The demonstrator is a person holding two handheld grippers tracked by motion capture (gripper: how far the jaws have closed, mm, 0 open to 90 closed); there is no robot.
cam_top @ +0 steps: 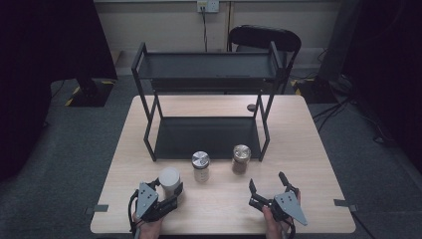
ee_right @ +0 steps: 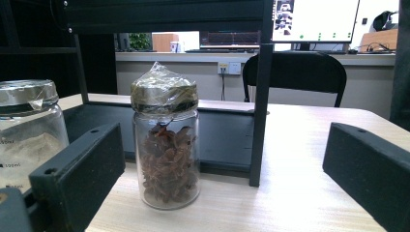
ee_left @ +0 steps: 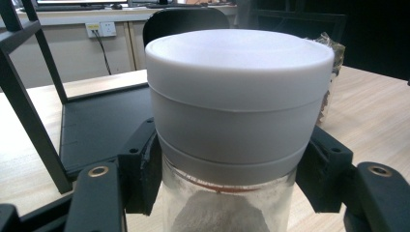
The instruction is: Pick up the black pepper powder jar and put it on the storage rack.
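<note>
A glass jar with a wide white lid (cam_top: 169, 181) (ee_left: 237, 96) and pale powder inside stands at the table's front left. My left gripper (cam_top: 168, 195) (ee_left: 227, 179) is shut on it, a black pad pressing on each side just under the lid. My right gripper (cam_top: 268, 188) (ee_right: 222, 193) rests open near the front right edge, nothing between its jaws. Ahead of it stands a glass jar of brown star anise (cam_top: 241, 159) (ee_right: 166, 145), its top wrapped in film. A third jar with a silver lid (cam_top: 201, 166) (ee_right: 26, 130) stands in the middle.
A black two-tier metal rack (cam_top: 206, 99) occupies the table's far half; its lower shelf (ee_right: 217, 133) lies just behind the jars. A small dark disc (cam_top: 251, 107) lies by the rack's right rear leg. A black chair (cam_top: 263, 37) stands beyond the table.
</note>
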